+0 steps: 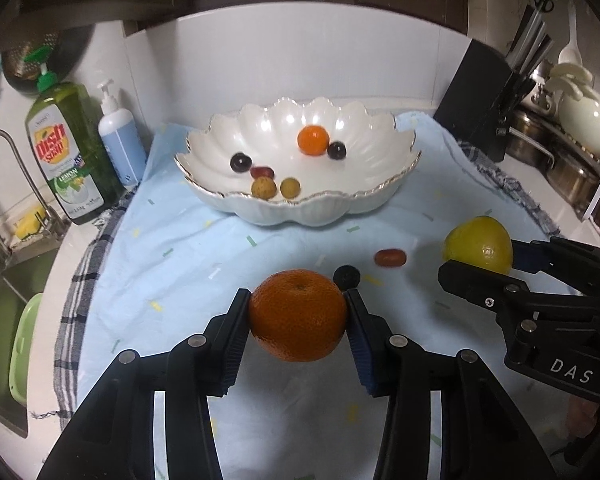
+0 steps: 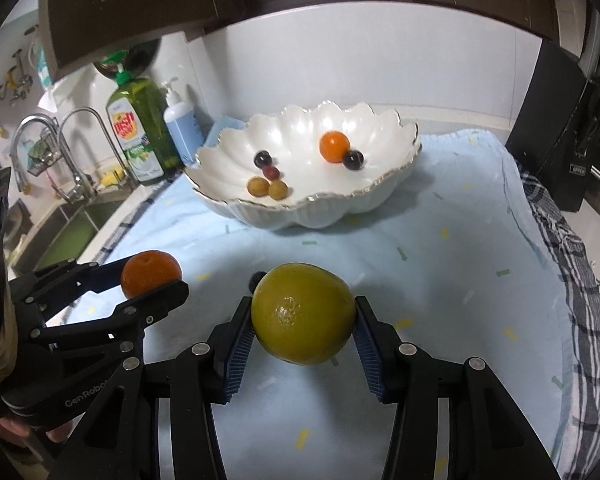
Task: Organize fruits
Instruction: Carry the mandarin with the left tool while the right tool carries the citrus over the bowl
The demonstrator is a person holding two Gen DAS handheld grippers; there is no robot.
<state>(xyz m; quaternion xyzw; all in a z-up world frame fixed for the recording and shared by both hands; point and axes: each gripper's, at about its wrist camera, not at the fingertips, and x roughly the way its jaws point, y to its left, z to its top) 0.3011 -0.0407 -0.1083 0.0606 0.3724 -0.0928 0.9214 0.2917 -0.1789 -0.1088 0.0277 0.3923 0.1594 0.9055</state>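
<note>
My left gripper (image 1: 298,312) is shut on a large orange (image 1: 298,314) above the light blue cloth (image 1: 180,264); it also shows in the right wrist view (image 2: 151,274). My right gripper (image 2: 304,316) is shut on a yellow-green citrus (image 2: 304,314), seen at the right in the left wrist view (image 1: 478,244). A white scalloped bowl (image 1: 244,120) stands behind, holding a small orange (image 1: 313,140), dark grapes (image 1: 241,162), a red grape and two tan fruits (image 1: 264,188). A dark grape (image 1: 346,276) and a red grape (image 1: 390,257) lie on the cloth.
Green dish soap bottle (image 1: 72,152) and a blue pump bottle (image 1: 120,140) stand at the left by the sink (image 1: 4,300) and tap. A black knife block (image 1: 484,104), pots and a white kettle (image 1: 580,116) are at the right. A checked towel (image 2: 580,300) lies under the cloth.
</note>
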